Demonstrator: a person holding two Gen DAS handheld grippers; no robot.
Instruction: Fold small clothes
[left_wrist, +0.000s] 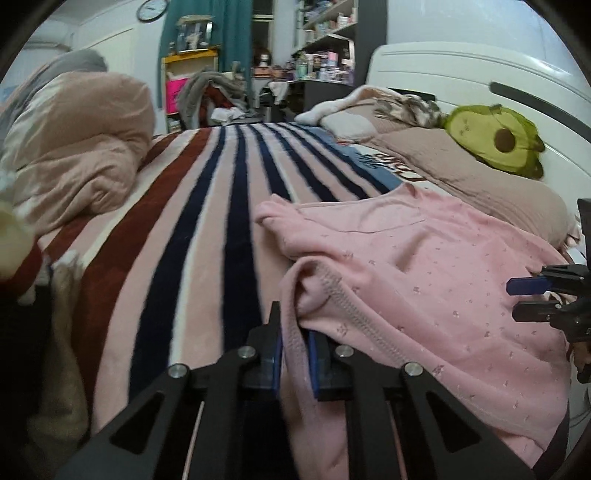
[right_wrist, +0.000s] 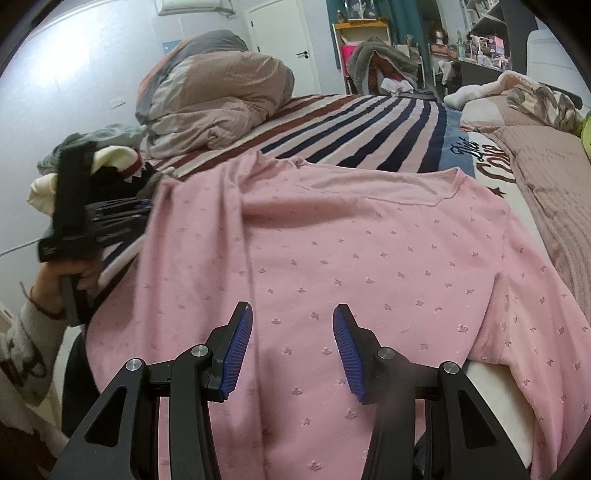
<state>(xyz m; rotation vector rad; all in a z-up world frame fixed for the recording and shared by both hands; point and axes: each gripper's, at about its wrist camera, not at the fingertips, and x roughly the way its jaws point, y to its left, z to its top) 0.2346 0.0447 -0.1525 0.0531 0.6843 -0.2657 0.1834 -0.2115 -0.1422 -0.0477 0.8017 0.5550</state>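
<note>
On the bed (right_wrist: 369, 122), over a striped blanket (left_wrist: 207, 206), a pink shirt (right_wrist: 351, 258) with a small flower print lies spread flat, neckline away from the cameras.

At the far left of the right wrist view: a heap of clothes (right_wrist: 110, 162) beside a rolled quilt (right_wrist: 218, 96). A hand (right_wrist: 55, 280) in a pale knit sleeve holds the left tool (left_wrist: 295, 343) at the shirt's left edge. Left wrist view: its blue pads are clenched on a fold of the shirt's hem, the stitched seam running up from between the fingers.

Centre: right tool (right_wrist: 293, 343) hovers over the lower body of the shirt, released; pads stand apart, only flat cloth beneath them, no fold pinched.

Right: the blanket's blue band carries script lettering, partly readable as "Diet" above brown "Coke" (right_wrist: 491, 162); the letters are cut off by the pillow edge. Beyond, a beige pillow (left_wrist: 469, 173) with an avocado plush toy (left_wrist: 495, 140) resting on it, against the white headboard (left_wrist: 461, 74).
</note>
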